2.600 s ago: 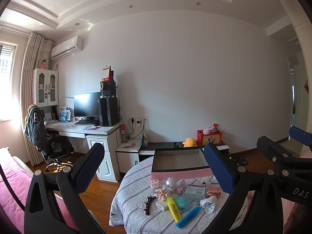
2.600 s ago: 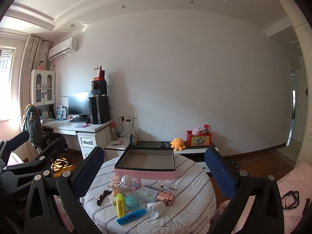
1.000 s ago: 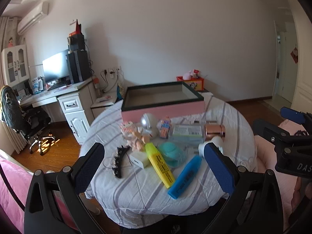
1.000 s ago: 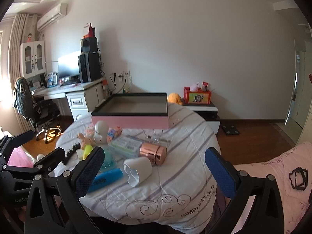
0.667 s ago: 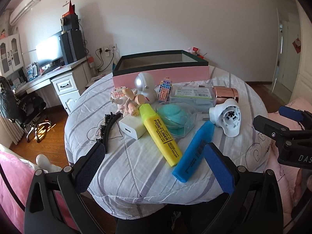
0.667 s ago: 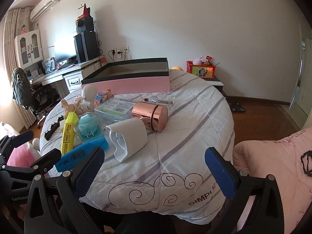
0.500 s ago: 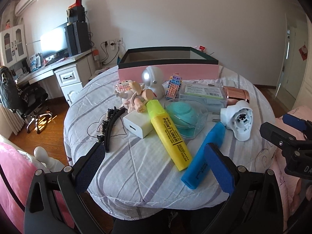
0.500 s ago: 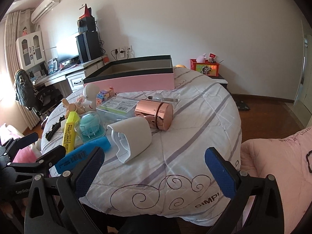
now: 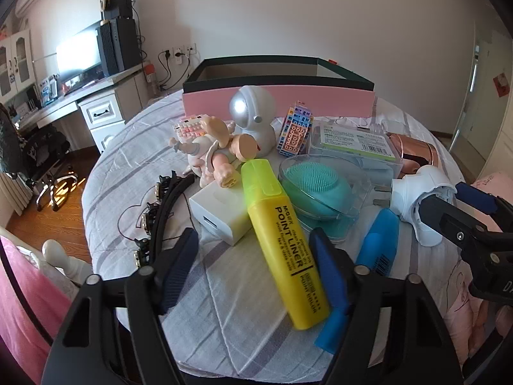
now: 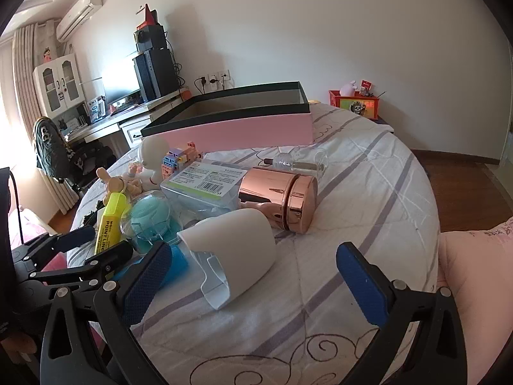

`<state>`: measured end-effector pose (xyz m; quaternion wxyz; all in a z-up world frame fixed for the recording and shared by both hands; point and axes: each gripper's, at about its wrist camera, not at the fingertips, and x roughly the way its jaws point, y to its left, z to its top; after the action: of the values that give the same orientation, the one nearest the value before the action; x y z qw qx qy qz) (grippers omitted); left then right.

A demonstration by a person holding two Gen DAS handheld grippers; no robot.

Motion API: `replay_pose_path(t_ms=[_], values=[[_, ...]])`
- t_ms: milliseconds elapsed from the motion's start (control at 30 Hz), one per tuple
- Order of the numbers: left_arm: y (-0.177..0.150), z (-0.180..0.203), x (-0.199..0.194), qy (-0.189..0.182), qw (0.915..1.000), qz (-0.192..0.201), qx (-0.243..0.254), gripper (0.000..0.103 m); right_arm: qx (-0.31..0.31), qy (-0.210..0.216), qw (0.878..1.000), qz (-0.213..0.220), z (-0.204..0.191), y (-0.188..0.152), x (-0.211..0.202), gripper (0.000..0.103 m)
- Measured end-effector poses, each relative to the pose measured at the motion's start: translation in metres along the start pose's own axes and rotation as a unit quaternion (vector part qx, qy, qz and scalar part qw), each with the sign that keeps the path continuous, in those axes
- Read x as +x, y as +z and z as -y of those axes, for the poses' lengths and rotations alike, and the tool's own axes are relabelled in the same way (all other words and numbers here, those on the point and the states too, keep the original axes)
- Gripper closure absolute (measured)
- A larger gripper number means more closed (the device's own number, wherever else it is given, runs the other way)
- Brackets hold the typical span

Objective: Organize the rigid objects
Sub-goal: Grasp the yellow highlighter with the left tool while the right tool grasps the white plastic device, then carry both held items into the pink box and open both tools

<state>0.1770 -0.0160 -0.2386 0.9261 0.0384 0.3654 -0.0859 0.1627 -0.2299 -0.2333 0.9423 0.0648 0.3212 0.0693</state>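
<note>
A yellow highlighter (image 9: 282, 240) lies slanted on the striped round table (image 9: 231, 308), with a blue highlighter (image 9: 375, 243) to its right. My left gripper (image 9: 253, 239) hangs low over the yellow one. Its jaws are closing with the highlighter's lower half between them, near the right pad and apart from the left pad. My right gripper (image 10: 255, 252) stands wide open around a white plastic cup-shaped device (image 10: 234, 250) without touching it. A pink box with a dark rim (image 9: 279, 96) sits open at the table's far side.
Between the highlighters and the box lie a white charger (image 9: 221, 211), a teal brush in a clear case (image 9: 317, 189), a doll (image 9: 218, 154), an astronaut figure (image 9: 253, 118), a labelled clear box (image 9: 352, 141), a rose-gold canister (image 10: 282, 199) and a black hair clip (image 9: 163, 208).
Both grippers have dropped and come closer to the table. The left jaws have narrowed from wide open to about half, around the yellow highlighter. The right jaws stay wide.
</note>
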Motion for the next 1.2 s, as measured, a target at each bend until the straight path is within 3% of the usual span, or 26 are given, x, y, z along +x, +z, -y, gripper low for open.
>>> replay_pose_path(t_ms=[167, 233, 367, 567, 800, 1200], values=[[0.004, -0.003, 0.004, 0.0, 1.0, 0.002, 0.001, 0.058, 0.008, 0.023, 1.0, -0.015, 0.005, 0.004, 0.016, 0.018], [0.005, -0.01, 0.005, -0.001, 0.9999, 0.003, -0.011, 0.071, 0.009, 0.034, 0.999, -0.015, 0.004, 0.005, 0.018, 0.022], [0.006, -0.019, 0.005, -0.013, 0.9997, 0.006, -0.02, 0.076, 0.001, 0.035, 0.999, -0.026, 0.002, 0.004, 0.022, 0.041], [0.009, -0.026, 0.001, -0.032, 0.999, 0.009, -0.03, 0.08, -0.001, 0.035, 0.999, -0.017, 0.003, 0.002, 0.017, 0.042], [0.021, -0.025, -0.011, -0.033, 0.9986, 0.032, -0.028, 0.08, 0.003, 0.024, 0.999, 0.023, 0.006, 0.011, -0.006, 0.042], [0.079, -0.008, -0.012, -0.059, 0.9962, 0.063, 0.012, 0.086, -0.019, 0.046, 0.998, 0.043, 0.002, 0.073, 0.011, 0.042]])
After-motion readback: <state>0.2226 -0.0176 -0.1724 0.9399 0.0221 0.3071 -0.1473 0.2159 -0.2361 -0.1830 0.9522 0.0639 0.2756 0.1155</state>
